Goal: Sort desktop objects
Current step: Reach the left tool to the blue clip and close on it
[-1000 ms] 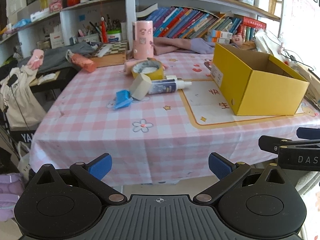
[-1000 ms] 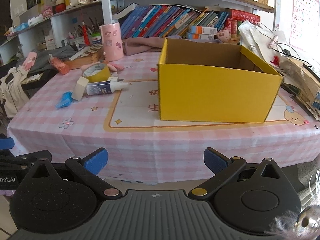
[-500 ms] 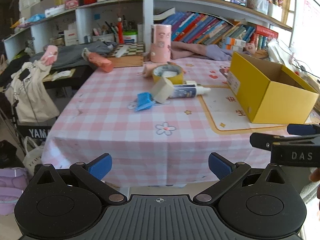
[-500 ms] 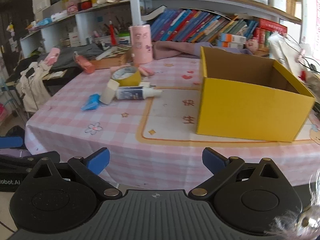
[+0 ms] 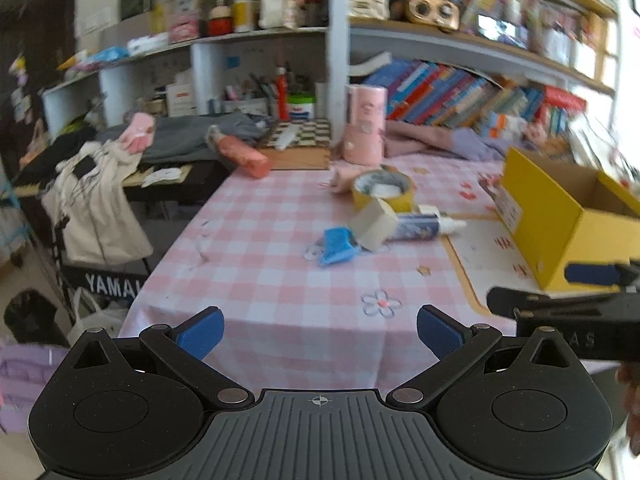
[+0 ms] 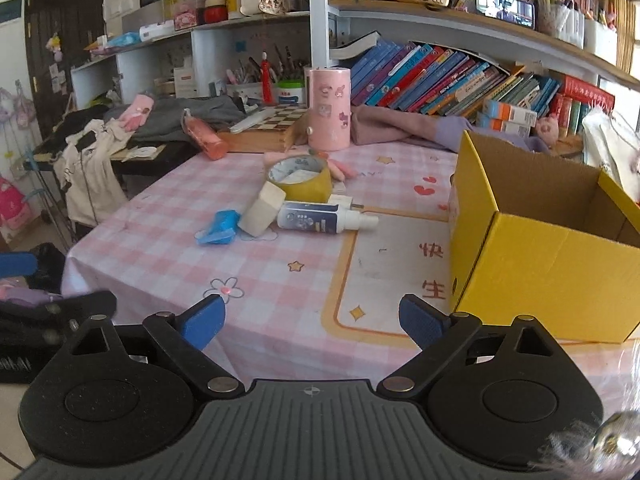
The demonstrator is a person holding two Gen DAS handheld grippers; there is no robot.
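Both grippers hold nothing — the left gripper (image 5: 319, 330) wide, the right gripper (image 6: 311, 320) wide but closing. Ahead lie a blue clip (image 6: 219, 227), eraser (image 6: 262, 208), glue bottle (image 6: 320, 219) — yellow box (image 6: 536, 256) right.

Ahead of the right gripper's fingers (image 6: 420, 322), on the counter (image 6: 280, 288): eraser block (image 6: 262, 210) leaning between clip (image 6: 218, 228) on its left and glue bottle (image 6: 324, 219) on its right. Behind these, tape roll (image 6: 302, 178); farther back, cylindrical holder (image 6: 329, 109). Right of fingers, open cardboard box (image 6: 548, 256).
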